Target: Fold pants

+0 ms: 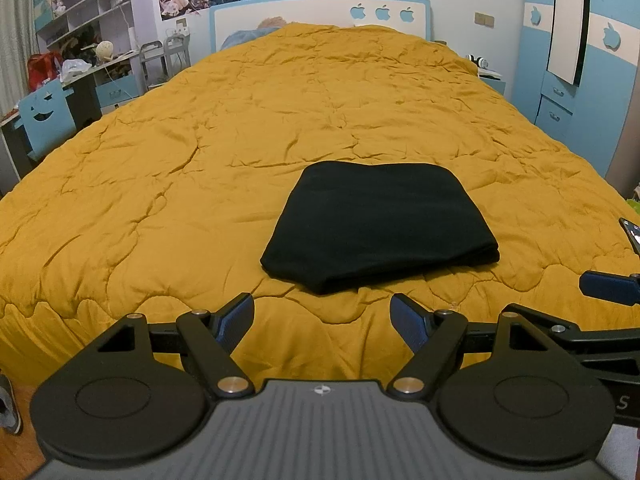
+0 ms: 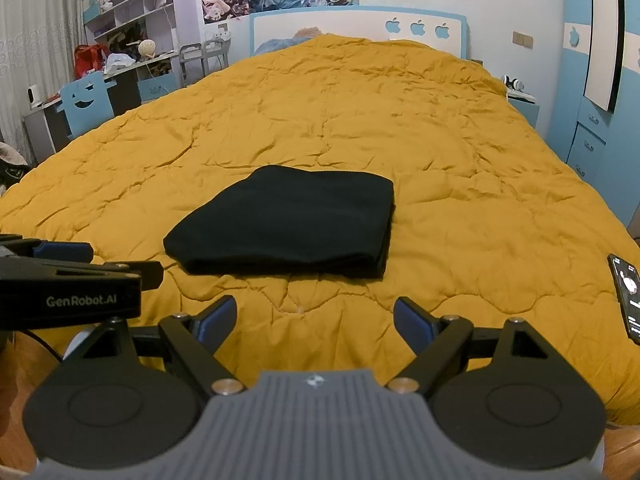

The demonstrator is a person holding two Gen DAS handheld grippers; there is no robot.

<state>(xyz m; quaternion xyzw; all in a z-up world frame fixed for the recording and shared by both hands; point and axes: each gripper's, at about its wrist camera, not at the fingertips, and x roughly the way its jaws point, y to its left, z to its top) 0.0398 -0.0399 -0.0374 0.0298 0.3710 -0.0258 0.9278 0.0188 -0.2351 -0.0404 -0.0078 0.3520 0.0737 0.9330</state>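
- Left claw: both blue-padded fingers spread wide apart, nothing between them and nothing touching either pad. It hangs over the near edge of the bed, short of the garment.
- Right claw: fingers likewise spread wide, holding nothing, no contact with cloth or quilt. It too sits over the near edge of the bed.
- The two claws are side by side: the right wrist view shows the left unit's black body at its left edge, and the left wrist view shows a blue pad of the right unit at its right edge. They are apart from each other.
- Black fabric pants, also seen from the right: folded into a compact, roughly rectangular stack of several layers, lying flat on the bed near its foot end, ahead of both claws and clear of them. The layered fold edges face the near side.
- Mustard-yellow quilted bedspread: covers the whole bed, wrinkled, and carries the pants.
- Black smartphone with lit screen: lies on the quilt at the right edge, well apart from the pants.
- White headboard with blue trim and apple cut-outs: at the far end of the bed.
- Blue chair with a face cut-out: stands left of the bed beside a cluttered tabletop.
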